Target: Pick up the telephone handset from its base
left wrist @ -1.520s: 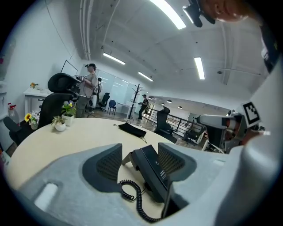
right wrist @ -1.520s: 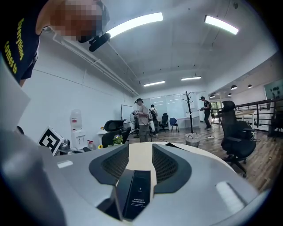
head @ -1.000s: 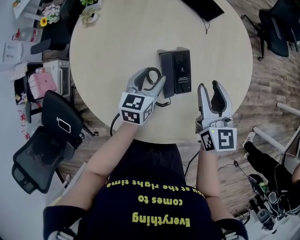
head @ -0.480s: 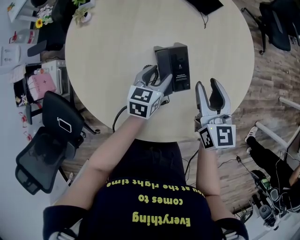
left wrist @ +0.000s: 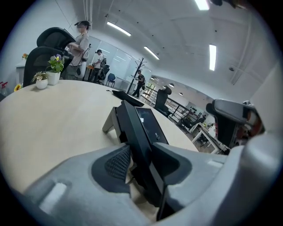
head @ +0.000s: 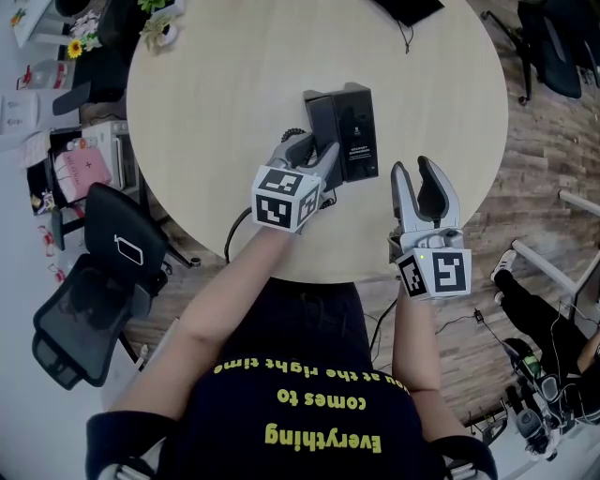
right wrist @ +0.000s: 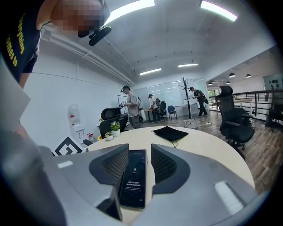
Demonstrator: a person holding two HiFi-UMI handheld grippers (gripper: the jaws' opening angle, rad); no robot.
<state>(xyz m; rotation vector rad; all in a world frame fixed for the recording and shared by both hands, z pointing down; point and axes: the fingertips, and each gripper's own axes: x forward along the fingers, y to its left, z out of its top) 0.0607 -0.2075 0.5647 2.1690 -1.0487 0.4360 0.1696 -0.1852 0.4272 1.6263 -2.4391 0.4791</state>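
filling most of the head view, a round pale table (head: pixel 216 122) carries everything else. a black office chair (head: pixel 94 291) stands on the floor off its left edge, well apart from the work. a flat black pouch (head: pixel 403 11) lies at the table's far side.

nearer the person sits the black phone base (head: pixel 358 131), upright on its stand, with the handset (head: pixel 321 122) lying in the cradle along the base's left side.

the left gripper (head: pixel 314 148) is at the handset's near end. its jaws are drawn in narrow, one on each side of the handset, and its own view shows the grey pads (left wrist: pixel 116 164) pressed up against the black bar. the handset still rests on the base.

the right gripper (head: pixel 417 169) hangs over the table's near edge, to the right of the base and apart from it, jaws spread wide with nothing between them.

a coiled cord (head: pixel 327 194) curls just beside the left gripper.
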